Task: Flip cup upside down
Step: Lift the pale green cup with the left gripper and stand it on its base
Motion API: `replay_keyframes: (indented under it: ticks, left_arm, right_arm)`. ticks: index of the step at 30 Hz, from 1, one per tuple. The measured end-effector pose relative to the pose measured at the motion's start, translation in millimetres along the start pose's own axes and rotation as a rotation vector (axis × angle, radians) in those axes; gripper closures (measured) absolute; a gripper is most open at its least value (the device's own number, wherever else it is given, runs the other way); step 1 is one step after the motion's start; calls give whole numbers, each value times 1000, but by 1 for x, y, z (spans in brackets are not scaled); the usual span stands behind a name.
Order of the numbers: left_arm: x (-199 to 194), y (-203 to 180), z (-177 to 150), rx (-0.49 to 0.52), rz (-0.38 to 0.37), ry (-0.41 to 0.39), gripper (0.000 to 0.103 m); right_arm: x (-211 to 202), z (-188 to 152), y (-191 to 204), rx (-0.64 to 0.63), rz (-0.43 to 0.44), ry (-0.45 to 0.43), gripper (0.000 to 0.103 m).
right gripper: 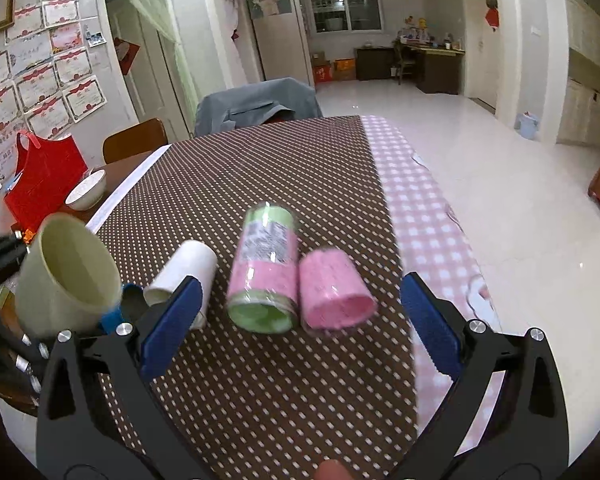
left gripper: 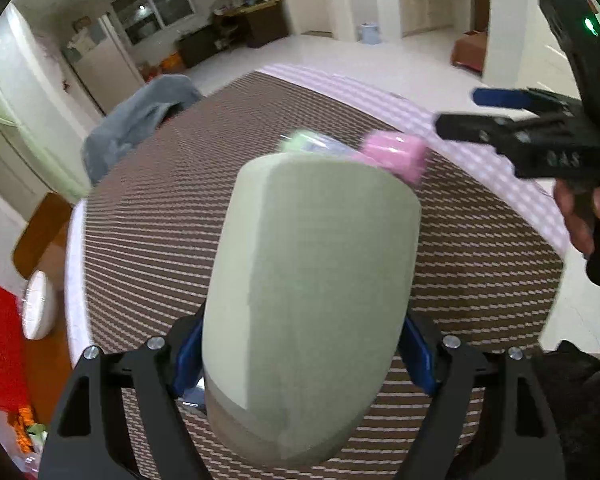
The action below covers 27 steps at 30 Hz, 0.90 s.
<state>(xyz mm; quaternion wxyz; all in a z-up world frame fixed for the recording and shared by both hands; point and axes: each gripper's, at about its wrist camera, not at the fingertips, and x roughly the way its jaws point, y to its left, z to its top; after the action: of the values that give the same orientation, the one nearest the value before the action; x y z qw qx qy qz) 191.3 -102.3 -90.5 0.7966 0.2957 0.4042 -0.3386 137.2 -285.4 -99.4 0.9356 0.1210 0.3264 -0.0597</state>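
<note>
Glossy white tile floor [right gripper: 480,128] extends to a dark window [right gripper: 344,6], a white refrigerator [right gripper: 280,40], a cluttered wooden desk [right gripper: 428,62] and a certificate-covered wall [right gripper: 36,68].

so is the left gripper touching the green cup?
Touching. In the left wrist view the left gripper has both blue pads pressed on the green cup.

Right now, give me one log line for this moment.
left gripper: shut on cup, lifted, tilted | right gripper: open, empty | rolls: on table
</note>
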Motion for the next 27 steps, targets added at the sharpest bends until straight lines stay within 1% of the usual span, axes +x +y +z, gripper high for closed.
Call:
replay_keyframes:
  ticks: [5, 7, 11, 18, 22, 23, 24, 27]
  left_arm:
    - [25, -31, -13, -19, -54, 43, 24]
    - [38, -32, -15, -30, -65, 61, 24]
    - [60, -38, -20, -37, -70, 102, 24]
    - [74, -53, -23, -7, -59, 144, 23]
    - [64, -63, -25, 31, -46, 127, 23]
    - [60, -65, -25, 40, -40, 111, 21]
    - [56, -66, -25, 43, -28, 101, 17]
    - [48, -64, -24, 38, -21, 74, 16]
  right_arm:
    - [-8, -18, -14, 18, -3, 18, 6]
    - [-11, -21, -18, 24, -3, 19, 6]
    - [-17, -29, -23, 27, -3, 22, 6]
    - [-20, -37, -23, 25, 8, 32, 6]
    - [-23, -36, -22, 17, 10, 28, 6]
    - [-23, -37, -22, 15, 10, 28, 6]
    - [-23, -36, -22, 14, 10, 28, 6]
    - [-23, -34, -19, 8, 13, 27, 6]
